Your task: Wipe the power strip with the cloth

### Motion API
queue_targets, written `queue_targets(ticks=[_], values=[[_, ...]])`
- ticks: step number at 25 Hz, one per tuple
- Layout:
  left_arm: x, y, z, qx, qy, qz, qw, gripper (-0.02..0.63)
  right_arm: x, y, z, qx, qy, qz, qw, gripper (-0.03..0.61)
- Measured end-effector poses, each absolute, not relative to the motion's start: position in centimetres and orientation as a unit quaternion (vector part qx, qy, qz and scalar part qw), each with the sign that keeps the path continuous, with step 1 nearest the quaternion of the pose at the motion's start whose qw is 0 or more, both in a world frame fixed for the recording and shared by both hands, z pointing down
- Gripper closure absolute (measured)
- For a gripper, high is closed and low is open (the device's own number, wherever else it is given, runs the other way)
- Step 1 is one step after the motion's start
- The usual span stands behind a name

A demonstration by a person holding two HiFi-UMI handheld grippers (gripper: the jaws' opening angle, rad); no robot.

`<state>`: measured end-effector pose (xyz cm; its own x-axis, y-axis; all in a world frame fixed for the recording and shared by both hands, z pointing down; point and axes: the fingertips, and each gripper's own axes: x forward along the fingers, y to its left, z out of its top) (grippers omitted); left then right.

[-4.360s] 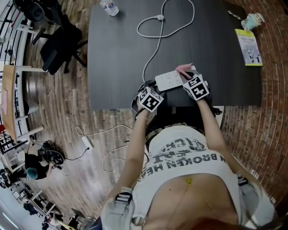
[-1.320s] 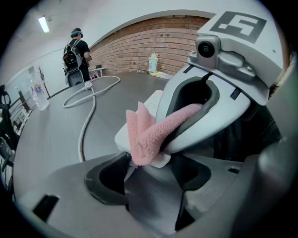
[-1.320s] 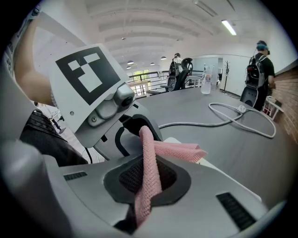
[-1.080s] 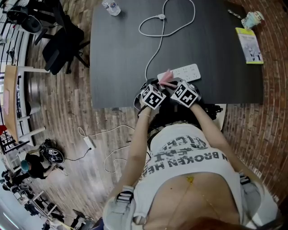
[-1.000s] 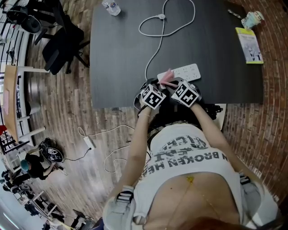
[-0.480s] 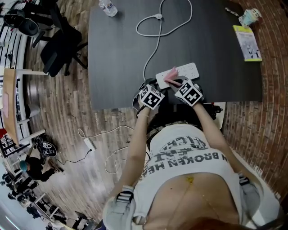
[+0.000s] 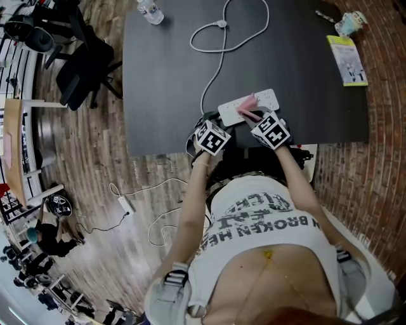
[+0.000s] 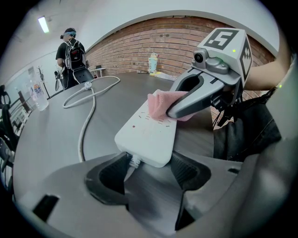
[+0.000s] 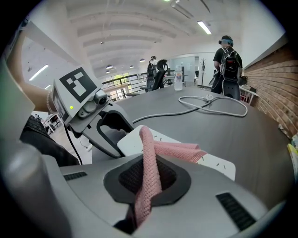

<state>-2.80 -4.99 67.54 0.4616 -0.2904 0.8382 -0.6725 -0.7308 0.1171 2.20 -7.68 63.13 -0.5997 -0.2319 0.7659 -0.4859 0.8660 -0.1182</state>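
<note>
**Pink cloth laid across the white strip at the desk's near edge**

In the head view the strip lay just below the frame's centre, on the dark desk, with its cord looping toward the top of the frame. The left gripper had its jaws closed against the two sides of the strip's corded end. The right gripper had its jaws pinched on the cloth, whose free end was draped over the strip's top, just beyond the left jaws. A bottle stood at the upper left and a booklet lay at the upper right, both well apart from the strip.
</note>
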Motion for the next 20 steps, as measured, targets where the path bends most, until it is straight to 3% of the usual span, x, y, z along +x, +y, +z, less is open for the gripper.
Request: queue_targets(ticks=[20], values=[[-3.0, -5.2, 67.5, 0.826, -0.292, 0.428, 0.221, 0.339, 5.5, -9.3, 63.2, 0.259, -0.865, 0.180, 0.391, 0.561]])
